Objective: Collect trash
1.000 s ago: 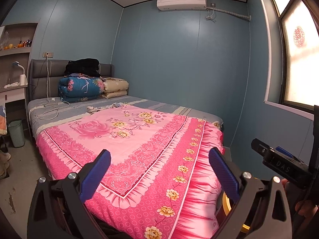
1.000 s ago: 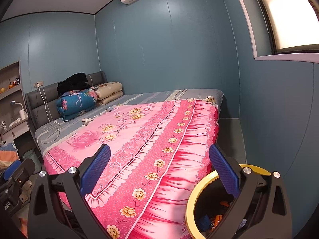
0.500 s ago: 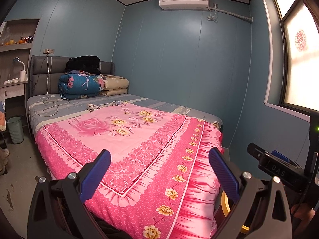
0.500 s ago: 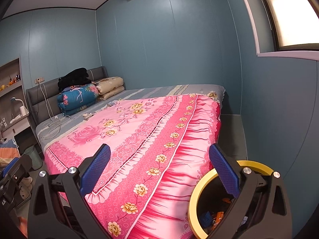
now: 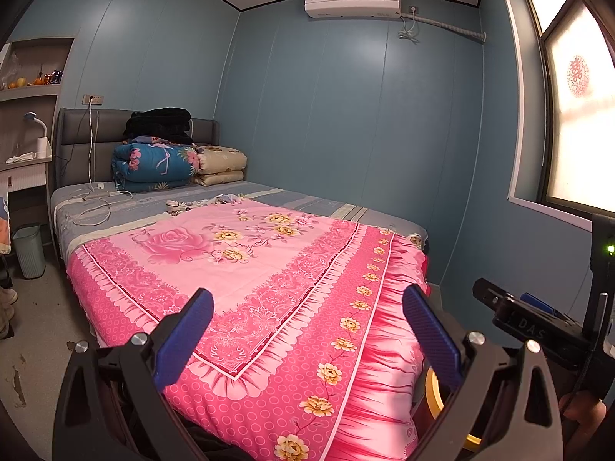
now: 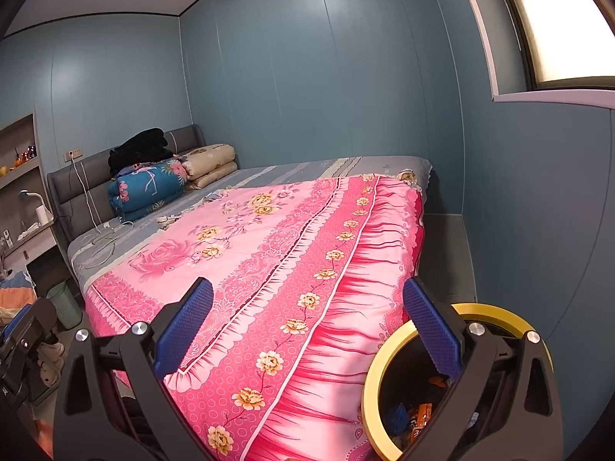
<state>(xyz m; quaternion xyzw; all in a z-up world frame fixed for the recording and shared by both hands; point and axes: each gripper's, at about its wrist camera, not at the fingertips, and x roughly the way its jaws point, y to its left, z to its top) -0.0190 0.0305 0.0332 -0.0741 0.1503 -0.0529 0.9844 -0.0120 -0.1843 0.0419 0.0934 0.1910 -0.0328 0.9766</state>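
My left gripper (image 5: pixel 307 330) is open and empty, held above the foot of a bed with a pink floral quilt (image 5: pixel 246 269). My right gripper (image 6: pixel 307 322) is open and empty too, over the quilt's (image 6: pixel 292 269) right corner. A yellow-rimmed bin (image 6: pixel 374 376) stands low right beside the bed, with colourful wrappers (image 6: pixel 415 415) inside; its rim (image 5: pixel 432 392) peeks out behind the left gripper's right finger. Small pale items (image 5: pixel 192 204) lie at the quilt's far edge. The right gripper's body (image 5: pixel 538 326) shows at the right of the left wrist view.
Folded bedding (image 5: pixel 161 161) and black clothes (image 5: pixel 159 125) are stacked at the headboard. White cables (image 5: pixel 96 207) lie on the grey sheet. A green bin (image 5: pixel 29 249) stands on the floor at left by a desk with a lamp (image 5: pixel 38 130). Blue walls close in on the right.
Both grippers have risen and tipped slightly, so the bed sits lower and farther in view. Both stay open and empty.
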